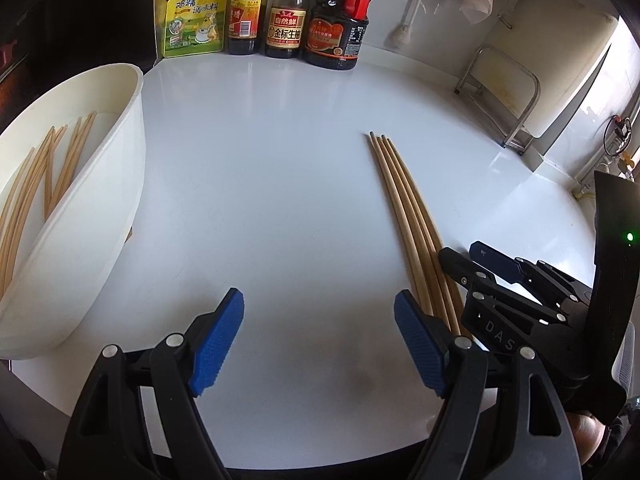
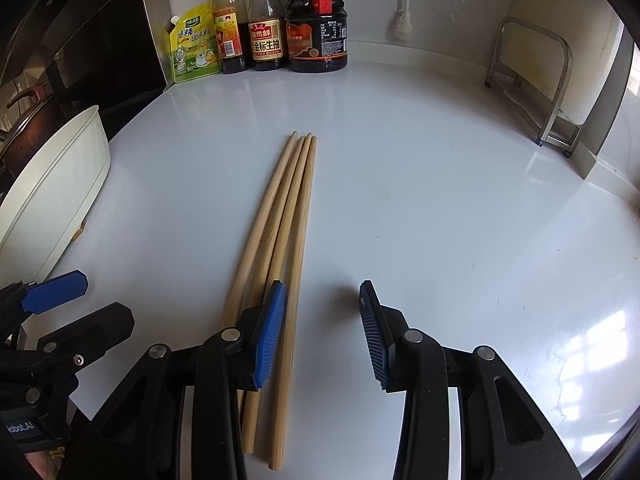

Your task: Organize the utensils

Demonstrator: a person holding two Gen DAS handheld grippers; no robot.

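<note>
Tilting both down beside the chopsticks [image 2: 280, 240], we hold the left hand-held gripper [image 1: 318, 344] wide, the right hand-held gripper [image 2: 322, 332] narrower, one chopstick between unpressed pads.

Both wrist views look steeply down, close over the white counter [image 1: 280, 200]; left view sits left of right. Shared: chopsticks [image 2: 280, 240], far bottles [image 1: 282, 20].

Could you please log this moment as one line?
left gripper: open, empty | right gripper: open beside chopsticks | basin: holds chopsticks
</note>
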